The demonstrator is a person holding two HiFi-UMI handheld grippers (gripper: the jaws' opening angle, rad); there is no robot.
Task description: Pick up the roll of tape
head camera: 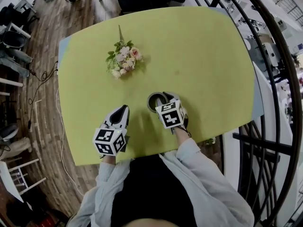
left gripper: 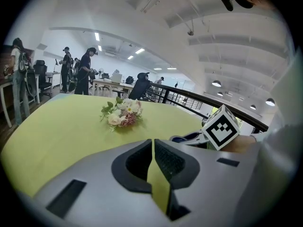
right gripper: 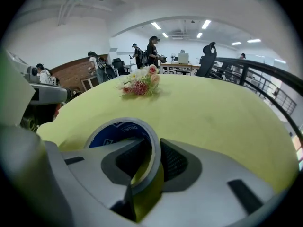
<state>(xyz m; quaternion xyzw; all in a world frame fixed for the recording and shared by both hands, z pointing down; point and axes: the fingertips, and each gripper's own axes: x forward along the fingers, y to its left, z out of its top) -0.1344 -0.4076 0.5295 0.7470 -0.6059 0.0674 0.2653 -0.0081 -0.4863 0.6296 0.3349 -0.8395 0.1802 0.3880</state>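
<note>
The roll of tape, a grey ring with a blue printed core, lies flat on the yellow-green table near its front edge. My right gripper is on it from the near side. In the right gripper view the tape's wall stands between the two pads, one jaw inside the ring and one outside, and the right gripper is shut on it. My left gripper hovers to the left of the tape, apart from it. Its jaws meet at the tips with nothing held, the left gripper shut.
A small bouquet of pink and white flowers lies farther back on the table, left of centre. A black railing curves along the right side. Wooden floor, chairs and cables are at the left. People stand at desks in the background.
</note>
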